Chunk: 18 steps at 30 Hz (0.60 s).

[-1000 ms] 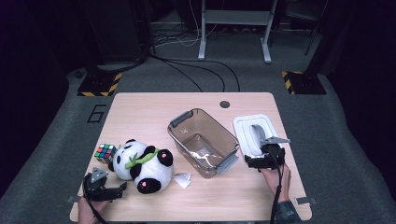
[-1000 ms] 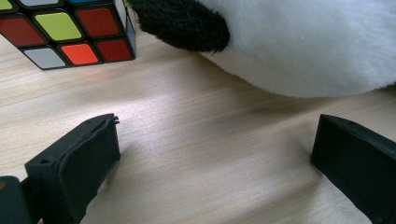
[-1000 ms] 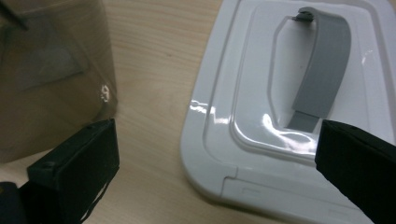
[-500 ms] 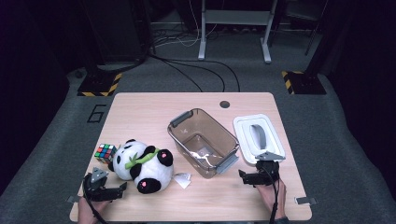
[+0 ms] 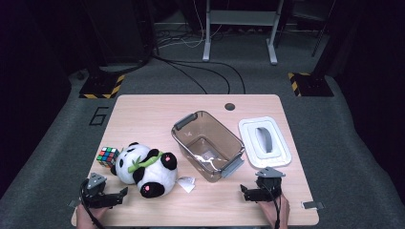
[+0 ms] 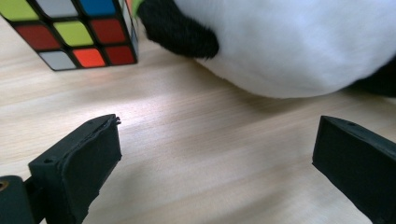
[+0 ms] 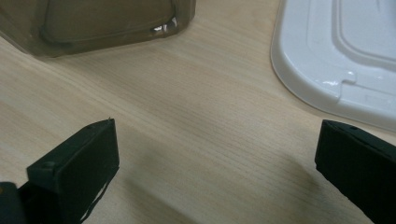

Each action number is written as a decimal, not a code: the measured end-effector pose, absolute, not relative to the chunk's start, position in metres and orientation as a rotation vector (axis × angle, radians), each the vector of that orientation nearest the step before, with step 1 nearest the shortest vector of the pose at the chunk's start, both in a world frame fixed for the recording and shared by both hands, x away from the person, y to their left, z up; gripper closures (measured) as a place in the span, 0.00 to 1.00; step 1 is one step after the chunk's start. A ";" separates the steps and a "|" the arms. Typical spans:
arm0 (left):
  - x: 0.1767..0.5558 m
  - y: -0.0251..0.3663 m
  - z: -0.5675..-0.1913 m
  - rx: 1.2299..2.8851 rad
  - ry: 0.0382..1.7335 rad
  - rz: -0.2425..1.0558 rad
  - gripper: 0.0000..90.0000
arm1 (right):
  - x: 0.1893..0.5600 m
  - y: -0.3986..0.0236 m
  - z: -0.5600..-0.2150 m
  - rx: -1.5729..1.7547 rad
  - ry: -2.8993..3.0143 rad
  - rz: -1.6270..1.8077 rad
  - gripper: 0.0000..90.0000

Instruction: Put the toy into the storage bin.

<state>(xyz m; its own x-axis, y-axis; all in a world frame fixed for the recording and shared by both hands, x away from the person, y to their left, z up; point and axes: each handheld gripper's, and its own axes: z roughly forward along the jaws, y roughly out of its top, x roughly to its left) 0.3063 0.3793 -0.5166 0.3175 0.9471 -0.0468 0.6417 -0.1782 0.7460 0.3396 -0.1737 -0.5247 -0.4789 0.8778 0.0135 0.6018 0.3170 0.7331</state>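
Observation:
A panda plush [image 5: 145, 167] lies on the wooden table [image 5: 143, 119] at the front left, with a colourful puzzle cube [image 5: 108, 156] touching its left side. My left gripper [image 5: 109, 195] rests open just in front of them. In the left gripper view its jaws [image 6: 219, 140] stand wide apart over bare wood, with the cube [image 6: 74, 32] and the plush [image 6: 289, 46] just beyond. My right gripper [image 5: 255, 191] rests open near the front edge. In the right gripper view [image 7: 217, 140] it holds nothing.
A clear brown bin [image 5: 207, 145] stands at the table's middle, its corner [image 7: 107, 23] close ahead of the right gripper. A white lid [image 5: 265, 141] lies flat to its right [image 7: 336, 51]. A small white tag [image 5: 187, 183] lies by the plush.
My right gripper has drawn back from the near edge of the white lid toward the table's front edge. The left gripper has stayed put.

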 end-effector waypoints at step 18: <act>0.309 0.354 -0.434 1.918 1.190 0.535 0.00 | 0.343 -0.167 -0.530 1.294 2.236 0.934 0.00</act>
<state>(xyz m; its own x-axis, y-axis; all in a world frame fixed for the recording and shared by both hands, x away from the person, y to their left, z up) 0.3087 0.3543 -0.4338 0.4682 0.8819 -0.0549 0.5441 -0.2388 0.8043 0.3428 -0.1668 -0.5302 -0.4968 0.8679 -0.0049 0.6066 0.3513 0.7132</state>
